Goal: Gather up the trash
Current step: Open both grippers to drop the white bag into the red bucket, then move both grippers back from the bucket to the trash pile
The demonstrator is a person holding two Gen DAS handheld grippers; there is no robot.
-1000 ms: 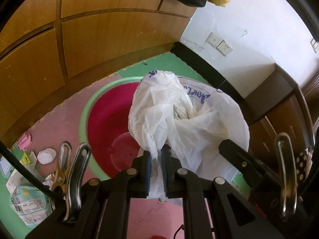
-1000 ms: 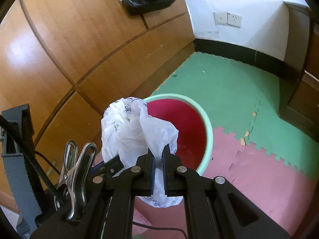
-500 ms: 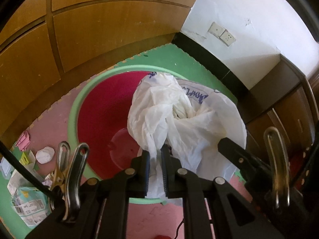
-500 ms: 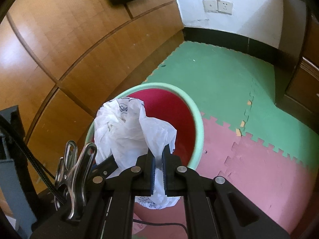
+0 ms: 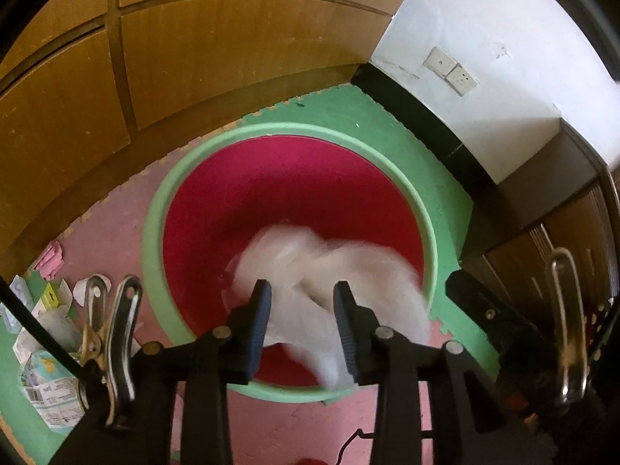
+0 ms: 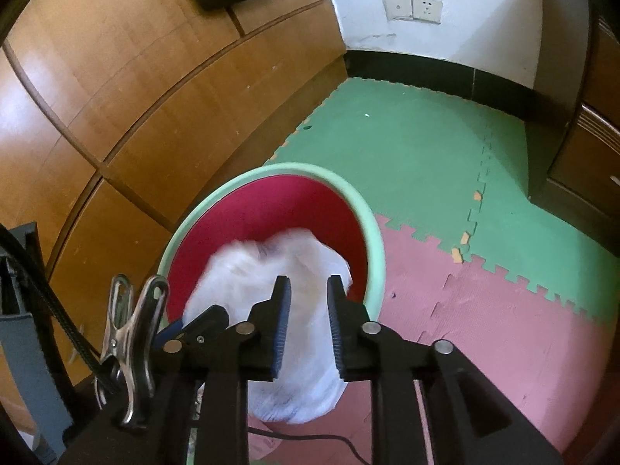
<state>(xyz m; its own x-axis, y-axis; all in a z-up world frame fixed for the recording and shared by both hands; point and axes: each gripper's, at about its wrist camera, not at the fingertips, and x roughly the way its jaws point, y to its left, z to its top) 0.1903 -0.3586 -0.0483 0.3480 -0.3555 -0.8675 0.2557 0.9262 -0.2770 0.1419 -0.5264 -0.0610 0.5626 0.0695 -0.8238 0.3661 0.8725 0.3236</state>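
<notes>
A white plastic bag (image 5: 329,271) is blurred with motion, dropping over the near rim into a red bin with a green rim (image 5: 155,209). My left gripper (image 5: 301,294) is open just above the bag. In the right wrist view the same bag (image 6: 271,271) drapes over the near edge of the bin (image 6: 372,240), partly outside it. My right gripper (image 6: 308,290) is open above the bag, holding nothing.
Loose paper and packaging trash (image 5: 46,333) lies on the foam mat left of the bin. Wooden cabinet doors (image 5: 193,38) stand behind the bin. A dark cabinet (image 6: 581,162) stands at the right. A black cable (image 6: 310,436) runs across the pink mat.
Both grippers were shut on the bag above the bin. Both have opened and the bag is falling into the bin.
</notes>
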